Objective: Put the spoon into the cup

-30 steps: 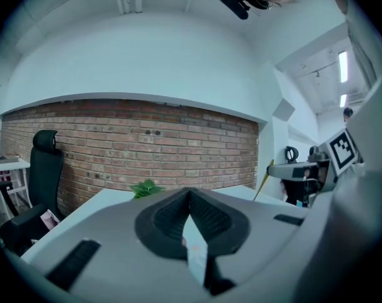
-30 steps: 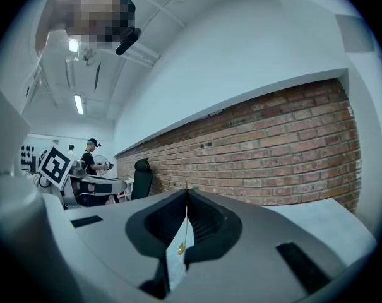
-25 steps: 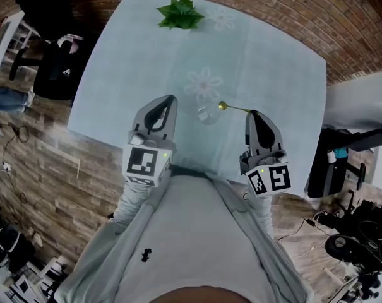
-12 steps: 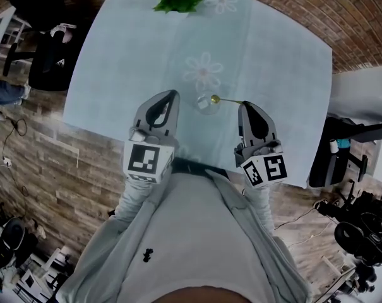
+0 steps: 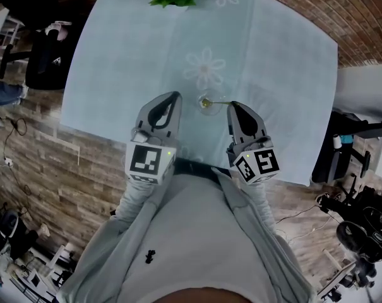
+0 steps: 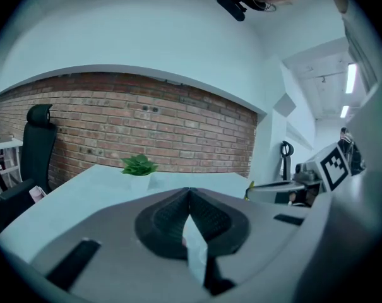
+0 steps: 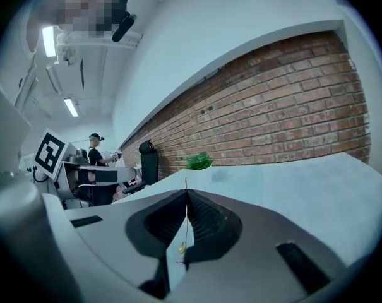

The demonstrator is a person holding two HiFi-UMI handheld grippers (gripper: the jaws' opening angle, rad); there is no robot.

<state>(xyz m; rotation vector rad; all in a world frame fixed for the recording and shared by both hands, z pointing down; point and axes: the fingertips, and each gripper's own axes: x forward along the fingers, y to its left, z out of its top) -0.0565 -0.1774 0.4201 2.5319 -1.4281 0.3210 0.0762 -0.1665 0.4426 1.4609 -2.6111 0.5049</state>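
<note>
Pale table (image 5: 115,74) carries the cup (image 5: 209,106). At its three o'clock, the right claw (image 5: 231,105) pinches the spoon (image 5: 216,102), bowl over the rim. The left claw (image 5: 174,97) is pressed together, empty. Lowering and release seem left.

We are in a work room, like an office or lab. We see a brick wall (image 6: 146,115), a black office chair (image 6: 38,147), cables (image 5: 12,137) on the wood floor (image 5: 45,163), and long ceiling lights (image 7: 71,106).

gold spoon (image 5: 216,102), pale blue flowered tablecloth (image 5: 134,62)
</note>
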